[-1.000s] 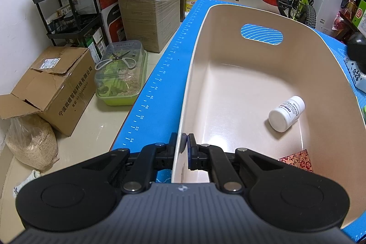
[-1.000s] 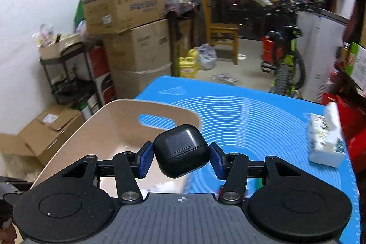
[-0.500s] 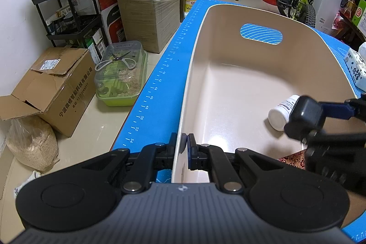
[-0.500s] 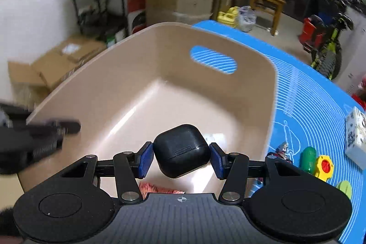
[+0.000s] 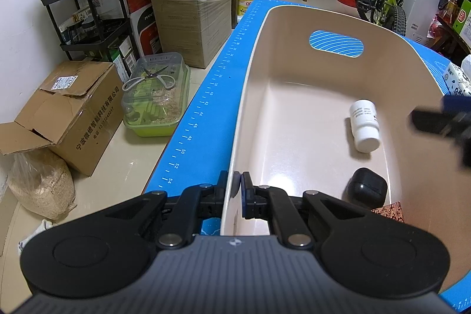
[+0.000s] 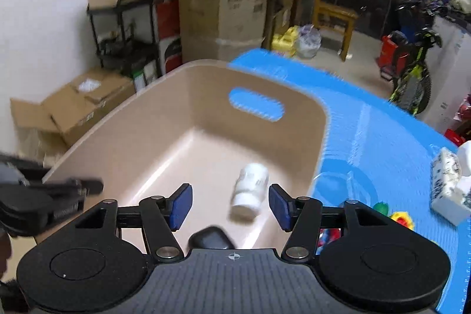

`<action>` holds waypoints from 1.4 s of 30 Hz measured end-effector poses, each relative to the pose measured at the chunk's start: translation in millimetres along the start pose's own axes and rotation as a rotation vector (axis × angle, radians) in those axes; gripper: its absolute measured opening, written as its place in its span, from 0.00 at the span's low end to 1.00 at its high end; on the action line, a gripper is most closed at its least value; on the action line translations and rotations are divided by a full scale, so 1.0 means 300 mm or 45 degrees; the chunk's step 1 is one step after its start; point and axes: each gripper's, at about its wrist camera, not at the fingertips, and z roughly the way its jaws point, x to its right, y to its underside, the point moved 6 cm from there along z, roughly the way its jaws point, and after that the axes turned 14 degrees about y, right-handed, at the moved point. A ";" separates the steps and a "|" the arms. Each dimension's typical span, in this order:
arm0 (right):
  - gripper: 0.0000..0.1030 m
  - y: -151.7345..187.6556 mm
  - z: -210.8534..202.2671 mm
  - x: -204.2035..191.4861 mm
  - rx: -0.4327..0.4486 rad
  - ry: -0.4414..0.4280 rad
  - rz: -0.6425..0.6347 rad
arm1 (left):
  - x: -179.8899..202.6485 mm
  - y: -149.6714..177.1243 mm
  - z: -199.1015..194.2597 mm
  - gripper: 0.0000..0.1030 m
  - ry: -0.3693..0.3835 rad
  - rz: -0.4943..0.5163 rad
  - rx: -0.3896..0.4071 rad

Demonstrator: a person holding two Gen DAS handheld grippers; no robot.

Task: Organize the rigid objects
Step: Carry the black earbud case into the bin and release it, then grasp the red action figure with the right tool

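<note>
Beige bin (image 5: 294, 19) on the blue surface (image 5: 206, 108) holds a white bottle (image 5: 365, 125) and a black case (image 5: 366, 188). Left gripper (image 5: 237, 190), jaws closed on the bin's near-left wall; right gripper (image 6: 230, 206), jaws open and empty. Small toys (image 6: 394, 215) right of the bin remain unsorted; nothing blocks them.

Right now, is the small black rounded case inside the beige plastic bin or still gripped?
Inside: the black rounded case lies on the beige plastic bin floor; right gripper is open, empty.
</note>
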 end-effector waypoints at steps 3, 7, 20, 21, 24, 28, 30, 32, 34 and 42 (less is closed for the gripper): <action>0.68 -0.037 -0.019 0.080 0.028 0.038 0.042 | 0.000 0.000 0.000 0.10 -0.001 0.001 0.000; 0.68 -0.048 -0.009 0.197 0.031 0.104 0.111 | 0.000 0.000 0.000 0.10 0.000 -0.002 0.000; 0.68 0.131 0.194 0.476 -0.144 0.268 0.346 | -0.001 0.000 0.000 0.10 0.002 -0.005 -0.001; 0.68 0.148 0.216 0.475 -0.161 0.269 0.348 | -0.001 -0.001 0.000 0.10 0.002 -0.007 -0.001; 0.68 0.200 0.269 0.470 -0.203 0.259 0.349 | -0.002 -0.001 -0.002 0.10 -0.002 -0.002 -0.001; 0.68 0.225 0.313 0.446 -0.244 0.227 0.337 | -0.004 -0.001 -0.003 0.10 -0.002 -0.002 -0.002; 0.68 0.232 0.329 0.433 -0.248 0.218 0.327 | -0.004 -0.001 -0.003 0.10 -0.002 0.000 -0.002; 0.68 0.240 0.346 0.422 -0.258 0.203 0.325 | -0.005 -0.001 -0.003 0.10 -0.001 -0.001 -0.003; 0.68 0.240 0.357 0.408 -0.267 0.185 0.317 | -0.003 -0.001 -0.003 0.10 -0.002 -0.001 -0.002; 0.63 0.273 0.411 0.327 -0.366 0.187 0.238 | -0.002 0.003 -0.003 0.10 -0.005 0.007 -0.002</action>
